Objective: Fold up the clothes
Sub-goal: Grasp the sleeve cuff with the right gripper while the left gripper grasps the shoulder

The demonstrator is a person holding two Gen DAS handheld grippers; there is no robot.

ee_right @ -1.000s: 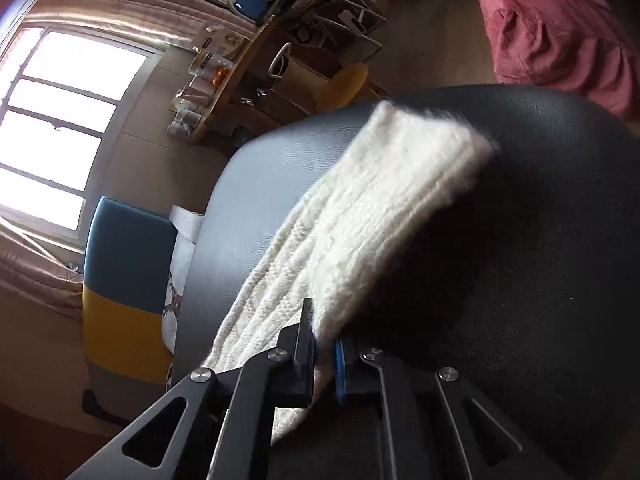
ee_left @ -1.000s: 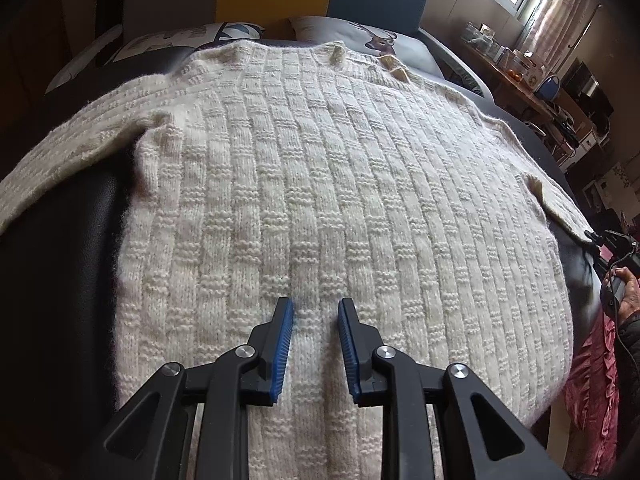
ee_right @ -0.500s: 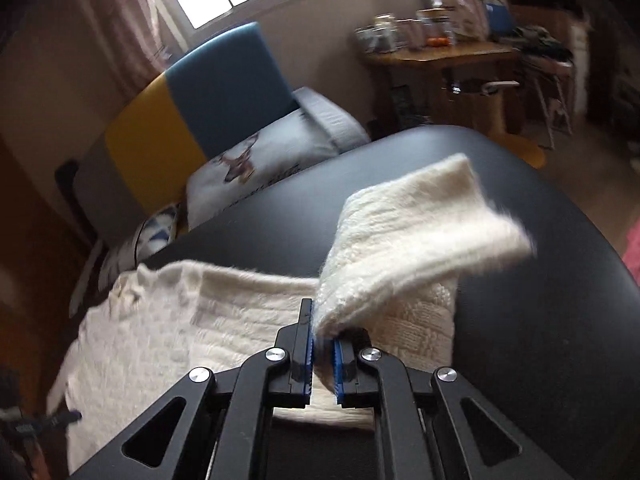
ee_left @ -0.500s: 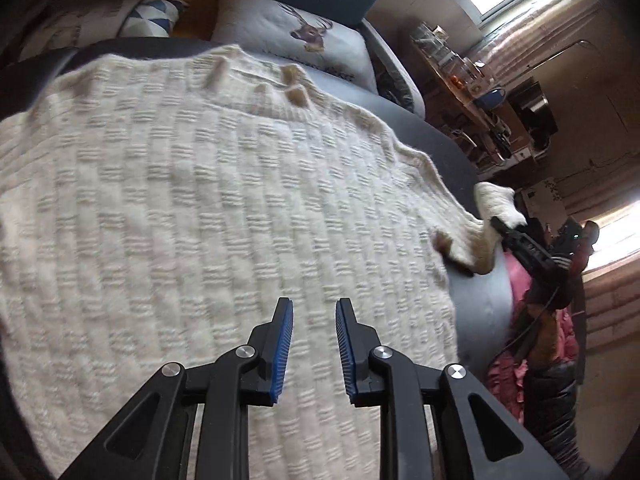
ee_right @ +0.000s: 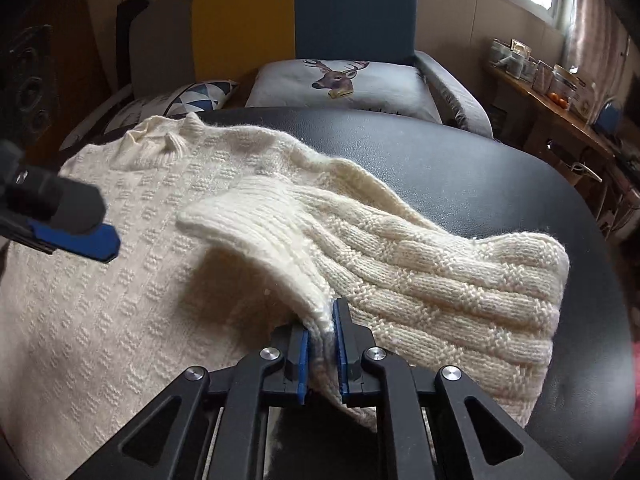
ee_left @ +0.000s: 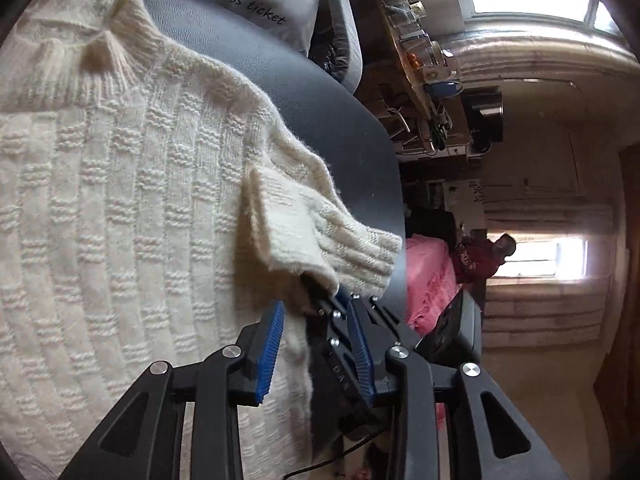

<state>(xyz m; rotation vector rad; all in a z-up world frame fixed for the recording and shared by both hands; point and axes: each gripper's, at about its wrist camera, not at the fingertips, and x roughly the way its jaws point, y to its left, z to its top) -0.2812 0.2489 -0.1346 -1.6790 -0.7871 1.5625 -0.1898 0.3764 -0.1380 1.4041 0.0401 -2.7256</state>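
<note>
Right wrist: right claw (ee_right: 320, 354) pinches sleeve cuff (ee_right: 256, 232) folded across sweater (ee_right: 100, 300); left claw (ee_left: 316, 344) gapes.

Sweater (ee_right: 132, 320) is cream w/ knitted block pattern in ribs, table (ee_right: 500, 184) is black, gripper pads (ee_right: 303, 360) are blue, chair (ee_right: 304, 20) is grey, yellow & teal, cushion (ee_right: 340, 84) is pale grey w/ brown deer head.
</note>
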